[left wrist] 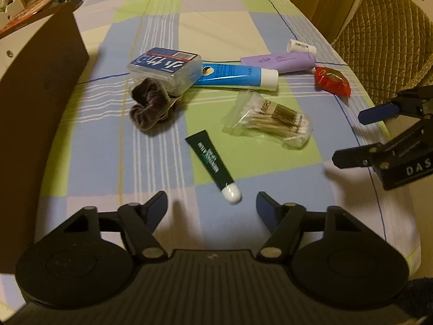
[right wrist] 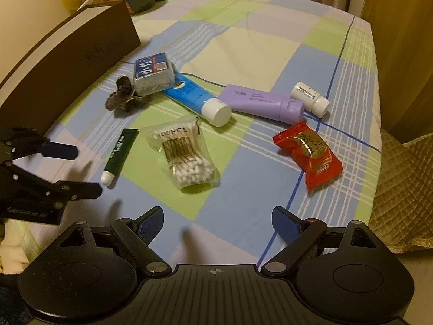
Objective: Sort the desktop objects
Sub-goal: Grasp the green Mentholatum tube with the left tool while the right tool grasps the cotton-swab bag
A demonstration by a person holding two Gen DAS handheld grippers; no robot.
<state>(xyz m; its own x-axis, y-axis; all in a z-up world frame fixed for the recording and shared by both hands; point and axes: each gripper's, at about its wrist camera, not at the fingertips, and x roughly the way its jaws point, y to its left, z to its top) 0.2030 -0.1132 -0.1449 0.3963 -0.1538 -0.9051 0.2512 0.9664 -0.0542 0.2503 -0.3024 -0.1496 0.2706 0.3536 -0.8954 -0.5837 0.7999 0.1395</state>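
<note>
Table under checked blue, green and cream tablecloth (right wrist: 257, 51). Brown box (right wrist: 81, 54) along left edge. Lying loose mid-cloth: dark green tube (right wrist: 119, 154) with white cap, bag of cotton swabs (right wrist: 184, 154) just beside it, red candy wrapper (right wrist: 311, 149) toward right, blue tube (right wrist: 194, 100), purple tube (right wrist: 259, 103), small white bottle (right wrist: 310, 97) touching purple tube's cap end, clear plastic case with blue label (right wrist: 154, 74) resting on blue tube's tail, dark scrunchie (right wrist: 121, 97) against it.
</note>
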